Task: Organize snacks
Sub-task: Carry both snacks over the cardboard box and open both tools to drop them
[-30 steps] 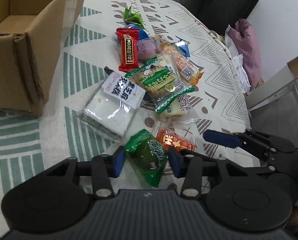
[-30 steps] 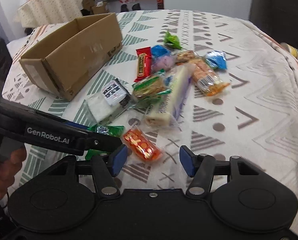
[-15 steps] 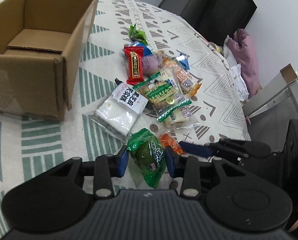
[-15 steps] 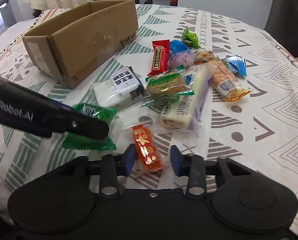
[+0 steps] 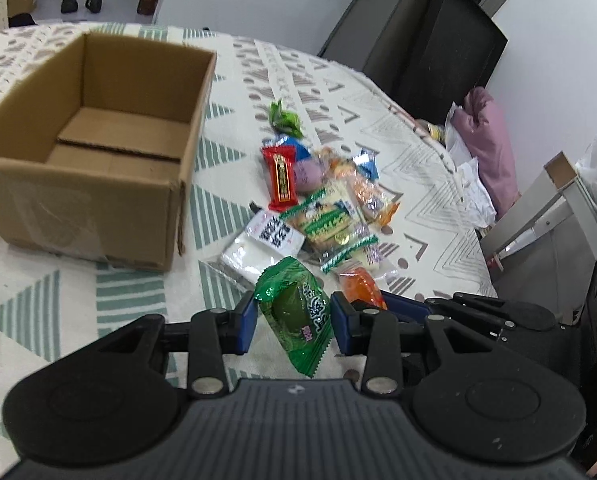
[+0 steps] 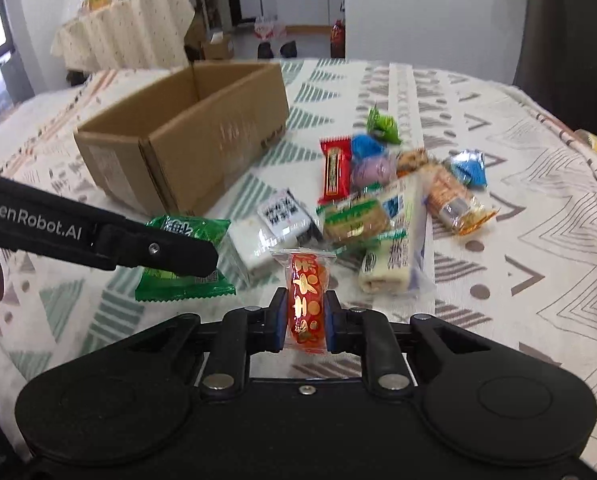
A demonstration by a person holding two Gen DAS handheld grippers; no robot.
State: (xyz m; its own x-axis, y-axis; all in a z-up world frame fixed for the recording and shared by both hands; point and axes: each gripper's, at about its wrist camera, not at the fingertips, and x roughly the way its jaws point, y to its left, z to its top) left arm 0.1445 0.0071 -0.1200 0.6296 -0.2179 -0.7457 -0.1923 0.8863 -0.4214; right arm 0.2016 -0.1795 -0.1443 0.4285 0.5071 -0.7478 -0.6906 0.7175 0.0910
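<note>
Green snack packet [image 5: 296,312] pinched in left gripper [image 5: 292,322]; right gripper [image 6: 305,322] clamps orange packet [image 6: 307,304]

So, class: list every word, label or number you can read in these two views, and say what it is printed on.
"GenRobot.AI": white lettering on the left gripper's black arm.
Green packet, white packet, red bar: printed characters, too blurred to read.
Orange packet: gold marks only, unreadable.

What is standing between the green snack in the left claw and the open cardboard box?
Nothing visible: the green snack is held by the left claw, and only bare tablecloth lies before the cardboard box.
</note>
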